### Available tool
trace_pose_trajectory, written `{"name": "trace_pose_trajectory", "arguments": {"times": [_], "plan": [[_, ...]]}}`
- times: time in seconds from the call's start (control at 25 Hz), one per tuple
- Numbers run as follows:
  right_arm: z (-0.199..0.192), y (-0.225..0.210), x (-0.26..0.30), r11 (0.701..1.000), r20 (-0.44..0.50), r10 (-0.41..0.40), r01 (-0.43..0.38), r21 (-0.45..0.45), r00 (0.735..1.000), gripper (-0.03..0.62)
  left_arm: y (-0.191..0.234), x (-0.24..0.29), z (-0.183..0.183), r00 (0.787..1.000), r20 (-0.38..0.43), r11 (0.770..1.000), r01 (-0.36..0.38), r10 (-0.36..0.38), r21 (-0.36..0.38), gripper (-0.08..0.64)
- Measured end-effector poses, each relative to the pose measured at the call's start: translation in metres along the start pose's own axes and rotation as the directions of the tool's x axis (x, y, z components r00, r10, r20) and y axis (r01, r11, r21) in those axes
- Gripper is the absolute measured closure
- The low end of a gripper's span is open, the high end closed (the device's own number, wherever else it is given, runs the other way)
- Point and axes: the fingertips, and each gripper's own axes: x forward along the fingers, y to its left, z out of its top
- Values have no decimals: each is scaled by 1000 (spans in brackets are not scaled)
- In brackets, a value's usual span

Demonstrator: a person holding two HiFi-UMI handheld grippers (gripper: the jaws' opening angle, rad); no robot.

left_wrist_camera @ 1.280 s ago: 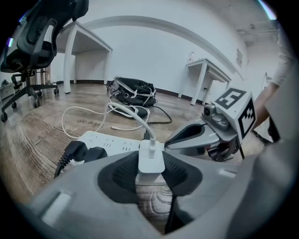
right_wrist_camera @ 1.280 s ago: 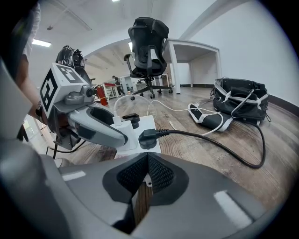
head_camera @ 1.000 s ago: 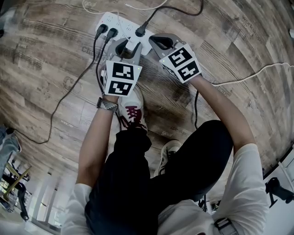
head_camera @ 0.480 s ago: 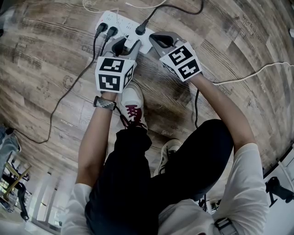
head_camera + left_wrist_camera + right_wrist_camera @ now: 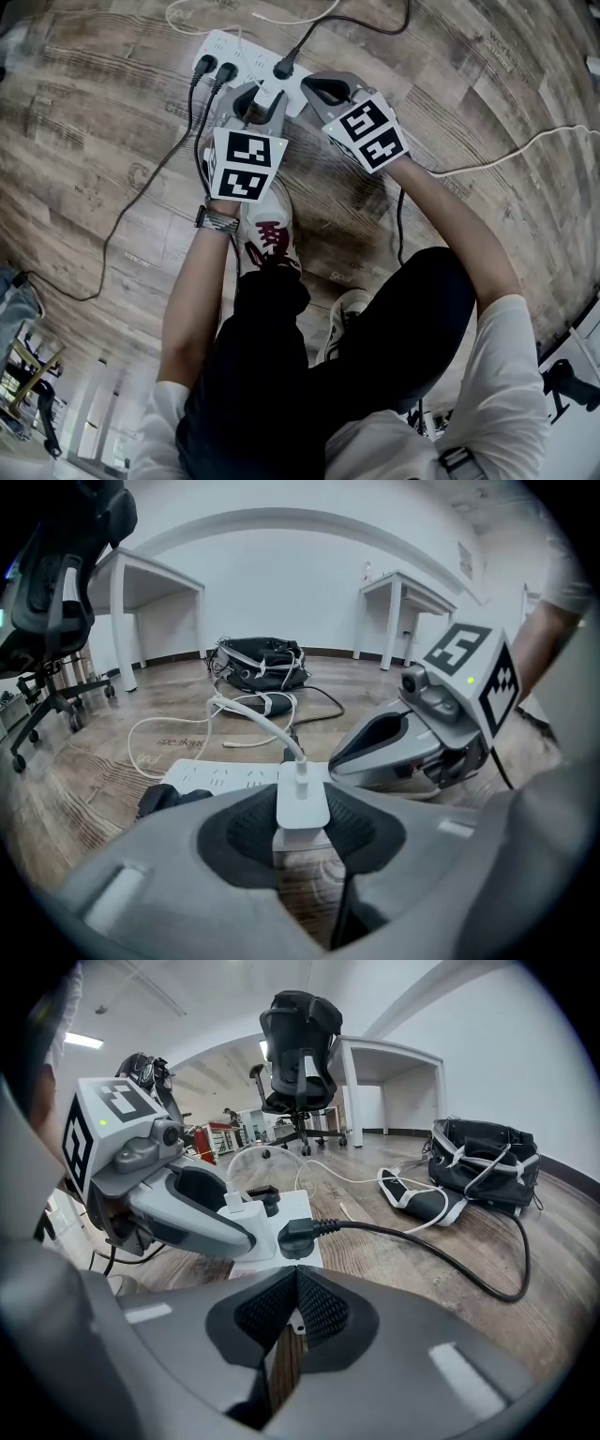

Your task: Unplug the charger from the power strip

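A white power strip [image 5: 225,45] lies on the wooden floor. A white charger [image 5: 268,93] stands on it, its white cable leading off from its top. My left gripper [image 5: 261,96] is shut on the charger [image 5: 302,794], one pad against each side, and its jaws have just closed a little tighter. My right gripper [image 5: 314,84] is shut with nothing between its pads [image 5: 319,1309]. It rests at the strip's right end [image 5: 298,1206], beside a black plug [image 5: 292,1238]. Two more black plugs [image 5: 214,70] sit further left on the strip.
Black cords [image 5: 141,187] run from the strip across the floor, and a white cable [image 5: 525,150] lies at the right. The person's shoe [image 5: 267,225] is just below the left gripper. A black bag [image 5: 258,663], desks [image 5: 403,602] and an office chair [image 5: 300,1044] stand further off.
The left gripper's marker cube swung slightly left half a second ago and is back where it was. The charger stays between its jaws; the right gripper has not moved.
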Motion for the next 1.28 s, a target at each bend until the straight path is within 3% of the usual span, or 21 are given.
{"name": "trace_pose_trajectory", "arguments": {"times": [0.16, 0.32, 0.4, 0.48, 0.64, 0.76, 1.2, 1.28], "plan": [[-1, 0, -1, 1000, 3, 2, -2, 2, 1000, 589, 1, -1, -1, 1000, 4, 999, 15, -15, -42, 420], [0, -1, 0, 1000, 11, -2, 2, 5, 1000, 589, 5, -1, -2, 997, 39, 975, 75, -68, -211, 412], [0, -2, -1, 1000, 14, -9, 9, 5, 1000, 589, 6, -1, -1, 996, 49, 962, 91, -81, -258, 410], [0, -3, -1, 1000, 13, -12, 12, 5, 1000, 589, 6, -1, 0, 996, 46, 966, 86, -77, -244, 410], [2, -3, -1, 1000, 16, -11, 11, 7, 1000, 589, 4, -2, 1, 1000, 7, 995, 30, -29, -97, 420], [0, -2, 0, 1000, 7, -9, 9, 3, 1000, 589, 1, -1, 2, 1000, -21, 1000, -7, 7, -22, 420], [1, -1, -1, 1000, 20, -6, 6, 8, 1000, 589, 5, -2, 0, 999, -5, 991, 41, -42, -129, 420], [2, -2, 0, 1000, 21, -5, 5, 7, 1000, 589, 5, -3, 0, 999, -4, 992, 36, -37, -118, 420]]}}
